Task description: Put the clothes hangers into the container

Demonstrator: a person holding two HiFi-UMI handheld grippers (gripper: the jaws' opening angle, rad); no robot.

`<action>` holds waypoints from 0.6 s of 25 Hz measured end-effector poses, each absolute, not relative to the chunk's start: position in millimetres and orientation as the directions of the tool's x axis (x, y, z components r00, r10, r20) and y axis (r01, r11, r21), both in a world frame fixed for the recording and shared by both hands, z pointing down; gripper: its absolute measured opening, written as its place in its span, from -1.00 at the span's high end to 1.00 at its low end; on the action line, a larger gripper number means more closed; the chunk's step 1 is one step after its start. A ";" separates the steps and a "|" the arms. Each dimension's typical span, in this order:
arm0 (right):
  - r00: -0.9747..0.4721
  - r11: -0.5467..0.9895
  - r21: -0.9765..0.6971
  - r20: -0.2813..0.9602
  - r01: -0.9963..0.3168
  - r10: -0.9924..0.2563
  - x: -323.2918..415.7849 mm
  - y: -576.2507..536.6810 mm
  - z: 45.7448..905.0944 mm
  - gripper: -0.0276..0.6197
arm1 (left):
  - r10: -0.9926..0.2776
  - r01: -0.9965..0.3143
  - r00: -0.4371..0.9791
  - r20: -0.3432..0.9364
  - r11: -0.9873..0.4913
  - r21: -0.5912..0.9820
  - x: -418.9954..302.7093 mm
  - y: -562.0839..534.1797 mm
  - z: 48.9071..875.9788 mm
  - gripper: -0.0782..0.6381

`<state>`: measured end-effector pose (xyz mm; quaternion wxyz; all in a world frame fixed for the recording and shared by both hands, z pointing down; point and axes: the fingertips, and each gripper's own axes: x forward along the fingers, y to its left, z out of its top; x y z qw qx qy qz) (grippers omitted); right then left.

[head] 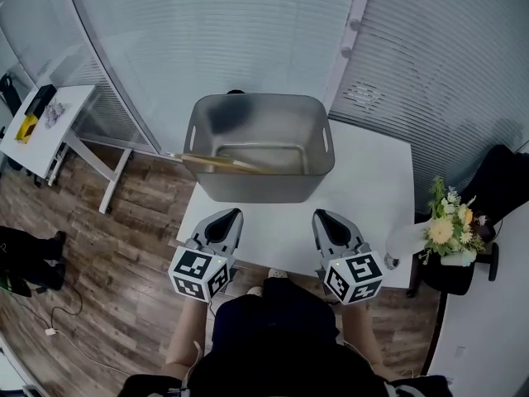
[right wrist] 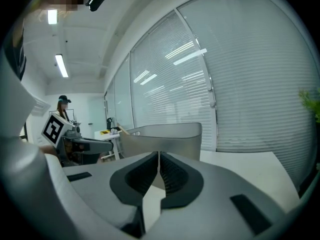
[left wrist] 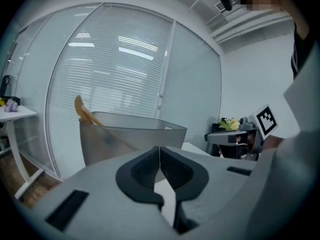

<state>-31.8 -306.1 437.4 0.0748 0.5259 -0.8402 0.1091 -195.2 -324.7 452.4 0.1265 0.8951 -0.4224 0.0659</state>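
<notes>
While a wooden clothes hanger (head: 219, 162) lies slanted inside the grey container (head: 258, 190), 1 end of it pokes out over the container's left rim. The container stands at the far edge of the white table (head: 372, 180), closer to the far left corner than to the right one. Well short of it, over the table's near edge, the 2 grippers hang side by side, pointing toward the container and touching neither it nor the hanger. The left gripper (head: 231, 216) has its 2 jaws pressed together with nothing between them, and the right gripper (head: 322, 217) is clenched on nothing in the same way. A bunch of flowers (head: 450, 222) stands past the table's right edge, and a small side table (head: 50, 122) stands off to the left on the wooden floor (head: 124, 246).
</notes>
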 end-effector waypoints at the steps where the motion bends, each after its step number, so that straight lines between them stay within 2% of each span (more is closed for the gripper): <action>1: -0.425 0.412 -0.104 0.247 -0.905 -0.871 -28.9 -306.2 439.4 0.81 | -0.744 -0.778 0.628 0.226 -0.604 0.173 -195.7 -325.2 453.7 0.74; 15: -0.398 0.377 -0.128 0.262 -0.917 -0.879 -11.5 -316.2 444.9 0.82 | -0.770 -0.809 0.588 0.247 -0.562 0.173 -194.5 -339.6 462.2 0.75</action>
